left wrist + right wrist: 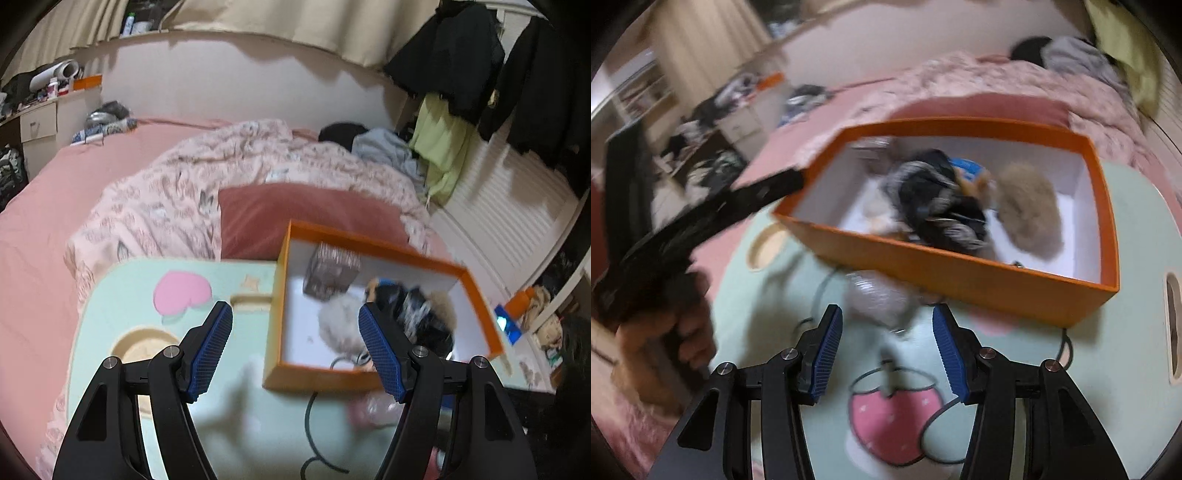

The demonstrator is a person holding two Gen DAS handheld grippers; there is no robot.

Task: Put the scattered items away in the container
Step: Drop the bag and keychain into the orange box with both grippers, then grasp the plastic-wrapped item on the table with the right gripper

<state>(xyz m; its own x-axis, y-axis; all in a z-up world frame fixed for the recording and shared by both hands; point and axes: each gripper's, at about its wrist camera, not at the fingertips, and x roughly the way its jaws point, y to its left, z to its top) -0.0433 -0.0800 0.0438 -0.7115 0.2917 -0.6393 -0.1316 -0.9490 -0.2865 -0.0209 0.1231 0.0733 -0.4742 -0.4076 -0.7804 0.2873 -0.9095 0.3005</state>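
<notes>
Tongs [887,347] agape, orange box [960,273] unlabelled

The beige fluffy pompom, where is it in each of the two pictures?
Left wrist view: beige fluffy pompom at the box's right, beside the black-and-white item.
Right wrist view: beige fluffy pompom in the box's right half.
Shared landmark: the orange box.

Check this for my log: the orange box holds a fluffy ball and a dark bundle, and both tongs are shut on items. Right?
Not quite. The box does hold the ball and bundle, but both wrist views show the left tongs and right tongs open and empty.
</notes>
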